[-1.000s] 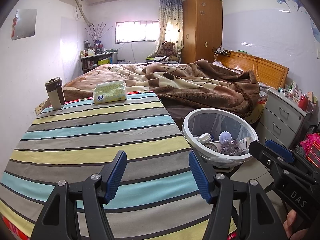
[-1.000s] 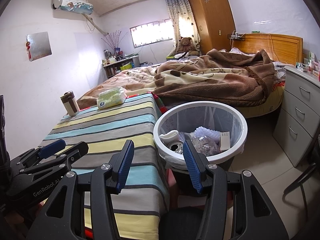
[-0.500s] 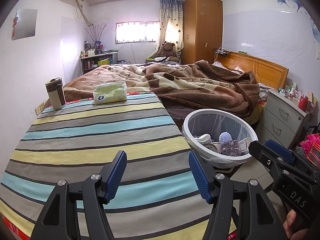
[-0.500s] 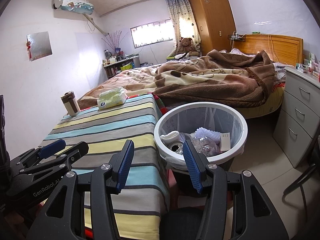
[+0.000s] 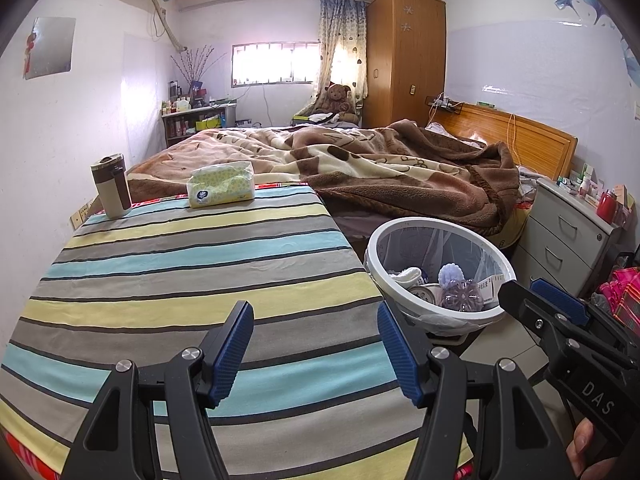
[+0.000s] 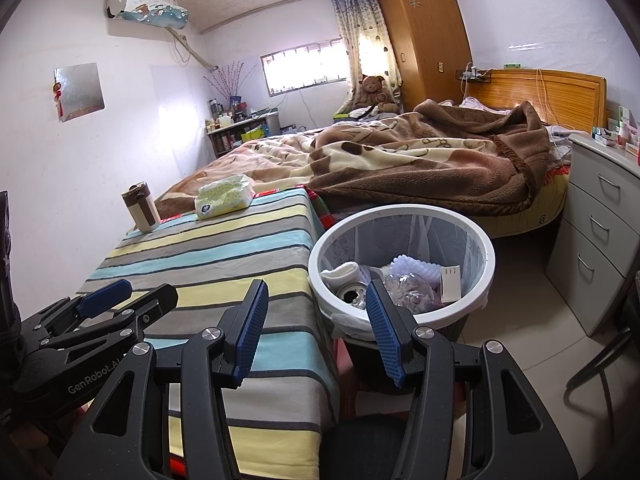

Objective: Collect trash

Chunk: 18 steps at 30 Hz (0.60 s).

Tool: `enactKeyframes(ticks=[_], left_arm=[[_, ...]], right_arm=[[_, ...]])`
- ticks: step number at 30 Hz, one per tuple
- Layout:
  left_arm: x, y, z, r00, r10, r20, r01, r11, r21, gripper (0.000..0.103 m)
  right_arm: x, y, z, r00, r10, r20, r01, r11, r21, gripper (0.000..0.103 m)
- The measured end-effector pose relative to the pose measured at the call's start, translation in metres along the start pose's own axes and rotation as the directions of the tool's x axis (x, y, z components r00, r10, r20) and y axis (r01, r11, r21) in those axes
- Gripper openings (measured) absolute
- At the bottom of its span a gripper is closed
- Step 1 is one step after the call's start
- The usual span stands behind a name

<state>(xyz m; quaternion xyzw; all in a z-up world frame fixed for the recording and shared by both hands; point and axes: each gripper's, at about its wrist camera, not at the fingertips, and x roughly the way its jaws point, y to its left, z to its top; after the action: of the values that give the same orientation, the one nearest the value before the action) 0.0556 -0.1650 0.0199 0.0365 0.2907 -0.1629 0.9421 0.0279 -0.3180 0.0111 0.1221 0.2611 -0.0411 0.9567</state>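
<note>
A white-rimmed trash bin (image 5: pixel 400 229) (image 6: pixel 486 258) stands right of the striped table (image 5: pixel 180 272) (image 6: pixel 224 248). It holds a can, a clear plastic bottle (image 6: pixel 408 286), a white sock, foam and a small carton. My left gripper (image 5: pixel 316 348) is open and empty above the table's near part; it also shows in the right wrist view (image 6: pixel 116 296). My right gripper (image 6: pixel 316 320) is open and empty between the table's edge and the bin's near rim; it also shows in the left wrist view (image 5: pixel 548 300).
A tissue pack (image 5: pixel 221 189) (image 6: pixel 225 197) and a brown-and-cream tumbler (image 5: pixel 111 185) (image 6: pixel 141 207) stand at the table's far end. A bed with a brown blanket (image 5: pixel 380 168) lies beyond. A grey drawer unit (image 5: pixel 568 236) (image 6: pixel 600 216) stands right of the bin.
</note>
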Motion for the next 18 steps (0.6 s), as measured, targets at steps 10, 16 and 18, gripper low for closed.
enactKeyframes(ticks=[10, 16, 18], left_arm=[[-0.0004, 0.0005, -0.0001, 1.0, 0.0, 0.0, 0.0, 1.0, -0.001, 0.064], [-0.0003, 0.001, -0.0003, 1.0, -0.001, 0.0, 0.001, 1.0, -0.001, 0.064], [-0.0003, 0.001, -0.0003, 1.0, -0.001, 0.0, 0.001, 1.0, -0.001, 0.064]], right_arm=[[-0.0002, 0.0006, 0.0001, 1.0, -0.001, 0.001, 0.001, 1.0, 0.0, 0.052], [-0.0003, 0.0009, 0.0005, 1.0, 0.0, 0.0, 0.0, 1.0, -0.002, 0.052], [-0.0003, 0.001, 0.0004, 1.0, 0.0, 0.001, 0.0, 1.0, -0.001, 0.052]])
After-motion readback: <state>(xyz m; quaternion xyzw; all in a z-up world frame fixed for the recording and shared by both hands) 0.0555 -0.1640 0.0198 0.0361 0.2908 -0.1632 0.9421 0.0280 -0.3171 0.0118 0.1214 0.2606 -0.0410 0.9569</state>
